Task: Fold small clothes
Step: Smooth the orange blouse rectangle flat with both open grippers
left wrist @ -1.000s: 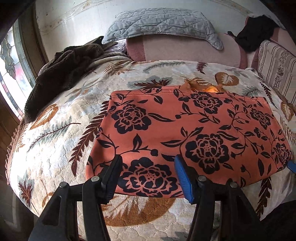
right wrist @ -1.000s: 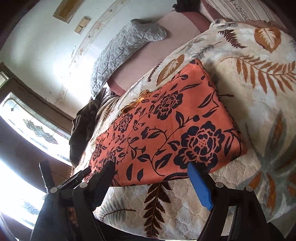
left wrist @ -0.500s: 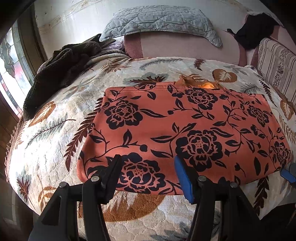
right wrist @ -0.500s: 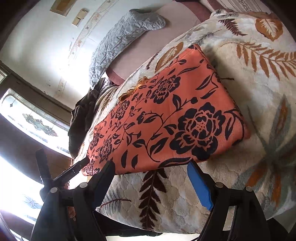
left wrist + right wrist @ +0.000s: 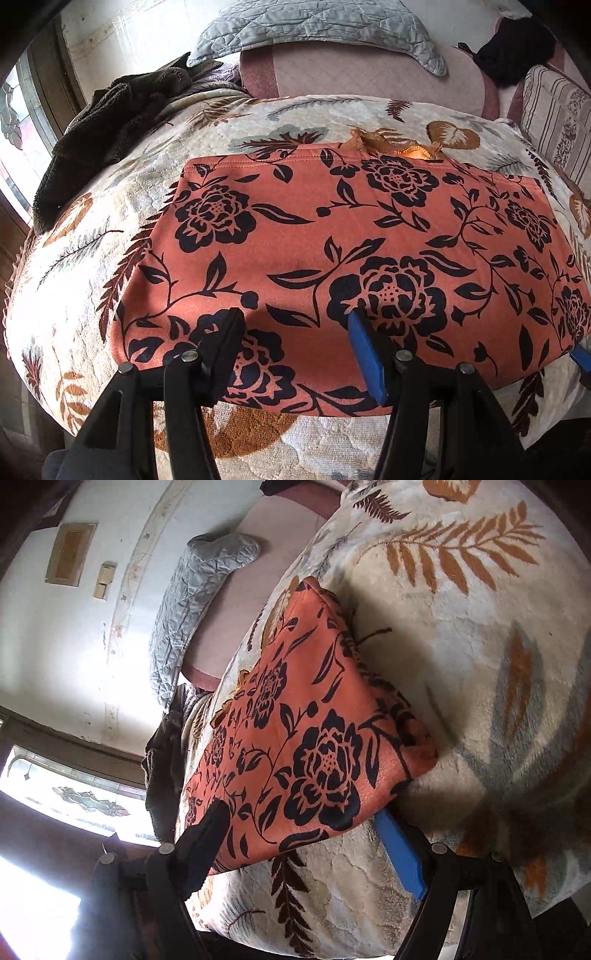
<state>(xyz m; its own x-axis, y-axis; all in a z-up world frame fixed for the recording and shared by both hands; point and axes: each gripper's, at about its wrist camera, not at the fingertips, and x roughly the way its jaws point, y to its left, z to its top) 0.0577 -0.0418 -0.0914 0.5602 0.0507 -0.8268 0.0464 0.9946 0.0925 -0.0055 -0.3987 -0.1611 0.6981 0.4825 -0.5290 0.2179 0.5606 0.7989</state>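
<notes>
Orange, black-flowered fabric garment (image 5: 362, 236) flat on leaf-print quilted bed (image 5: 92, 236), long axis left–right. Left tool (image 5: 295, 350), unclenched, straddling near hem left of centre; right tool (image 5: 306, 845), spread wide, empty, bracketing near-right corner. Both equally close.

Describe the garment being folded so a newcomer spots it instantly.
Find the cream leaf-print quilted bedspread covering the bed. Lying flat on its near half is the orange fabric garment with black flower print. Unlike the dark brown fuzzy blanket heaped by the window, it is bright and smooth.
</notes>
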